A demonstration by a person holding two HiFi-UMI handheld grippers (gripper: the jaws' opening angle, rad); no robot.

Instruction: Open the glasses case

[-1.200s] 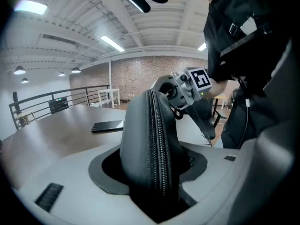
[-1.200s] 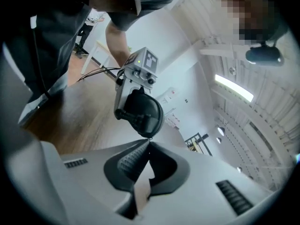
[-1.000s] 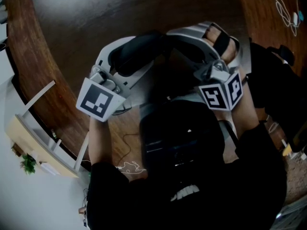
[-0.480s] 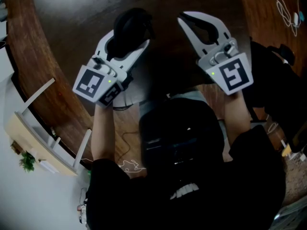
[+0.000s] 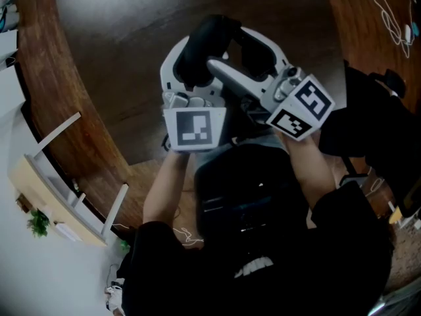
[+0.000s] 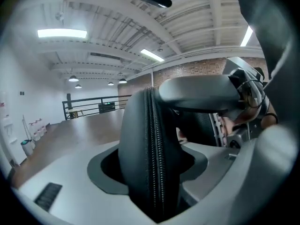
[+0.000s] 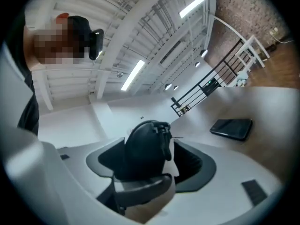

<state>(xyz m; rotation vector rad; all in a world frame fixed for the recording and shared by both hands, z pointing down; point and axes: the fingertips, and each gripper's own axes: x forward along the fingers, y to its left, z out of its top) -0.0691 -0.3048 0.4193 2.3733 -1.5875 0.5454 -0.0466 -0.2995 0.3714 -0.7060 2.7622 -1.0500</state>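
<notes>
Glasses case [image 5: 197, 51] held over brown wooden table [image 5: 99, 78] under striplights [image 6: 62, 33].

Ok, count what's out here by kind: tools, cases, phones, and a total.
Tools: 2, left tool gripping the glasses case, right tool just opened with the case's end between its jaws
Glasses case: 1
Phone: 1
Total: 4

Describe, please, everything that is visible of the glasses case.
The glasses case is black, rounded and leather-like, with a zipper along its edge that looks zipped shut. It is held in the air between the jaws of the left gripper, which clamp it. The right gripper, whose jaws have just been opening, stands around its end and seems not to press on it.
</notes>
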